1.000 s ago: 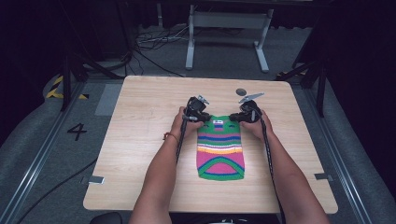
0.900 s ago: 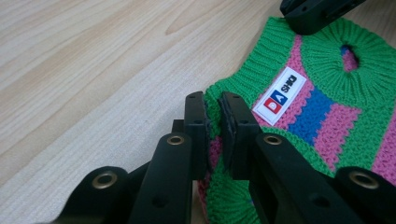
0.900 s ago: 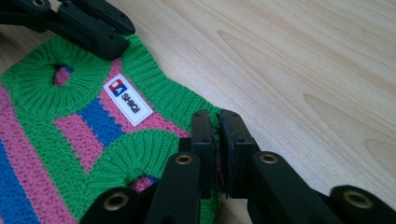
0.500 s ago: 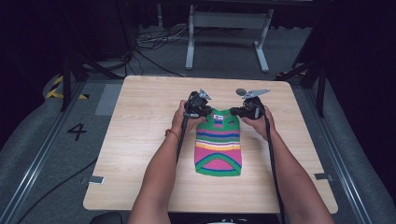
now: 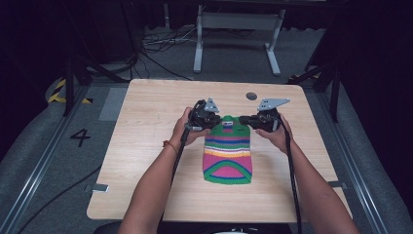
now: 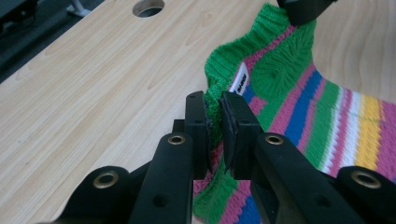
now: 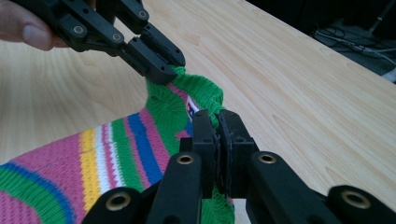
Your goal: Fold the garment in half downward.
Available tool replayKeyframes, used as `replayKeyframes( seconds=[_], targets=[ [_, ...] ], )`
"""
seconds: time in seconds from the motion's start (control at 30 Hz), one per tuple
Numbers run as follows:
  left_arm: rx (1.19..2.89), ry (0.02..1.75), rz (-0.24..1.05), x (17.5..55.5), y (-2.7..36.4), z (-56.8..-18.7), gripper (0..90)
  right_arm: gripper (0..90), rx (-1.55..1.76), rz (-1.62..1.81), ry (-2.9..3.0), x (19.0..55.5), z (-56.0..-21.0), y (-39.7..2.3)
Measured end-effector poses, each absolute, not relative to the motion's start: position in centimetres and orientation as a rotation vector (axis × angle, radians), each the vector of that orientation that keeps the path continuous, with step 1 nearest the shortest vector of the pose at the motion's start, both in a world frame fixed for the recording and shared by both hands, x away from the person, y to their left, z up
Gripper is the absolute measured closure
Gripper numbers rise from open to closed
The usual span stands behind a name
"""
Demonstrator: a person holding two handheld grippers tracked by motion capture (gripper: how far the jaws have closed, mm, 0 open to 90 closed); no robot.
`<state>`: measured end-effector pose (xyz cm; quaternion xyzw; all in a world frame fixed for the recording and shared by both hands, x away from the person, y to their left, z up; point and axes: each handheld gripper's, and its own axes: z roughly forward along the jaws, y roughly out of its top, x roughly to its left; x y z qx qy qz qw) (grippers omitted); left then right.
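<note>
Light wooden table point(image 5: 146, 146), rounded corners, with round cable hole point(image 5: 251, 96) near far edge. Grey floor beyond, bearing white metal stand point(image 5: 236, 29), loose black cables point(image 5: 156, 41), yellow-black hazard tape point(image 5: 57, 90), and painted numeral "4" point(image 5: 80, 137) left of table.

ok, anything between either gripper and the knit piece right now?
Nothing visible. Left gripper and right gripper are each already shut on the green edge of the striped knit, which lies on the bare wooden table.
</note>
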<state>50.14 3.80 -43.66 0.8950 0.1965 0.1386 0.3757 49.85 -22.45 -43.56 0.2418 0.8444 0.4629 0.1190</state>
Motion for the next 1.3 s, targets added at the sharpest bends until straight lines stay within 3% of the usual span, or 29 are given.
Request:
replayKeyframes(
  seconds=[0.6, 1.3],
  targets=[
    [2.295, 0.301, 0.341, 43.9, 5.2, -43.0, 81.8, 86.5, 0.484, 1.378, 2.555, 44.0, -42.5, -23.4],
    [2.428, 0.138, 0.253, 37.8, 4.7, -46.0, 81.7, 86.1, 0.328, 1.308, 2.768, 37.6, -45.8, -22.9]
  ],
)
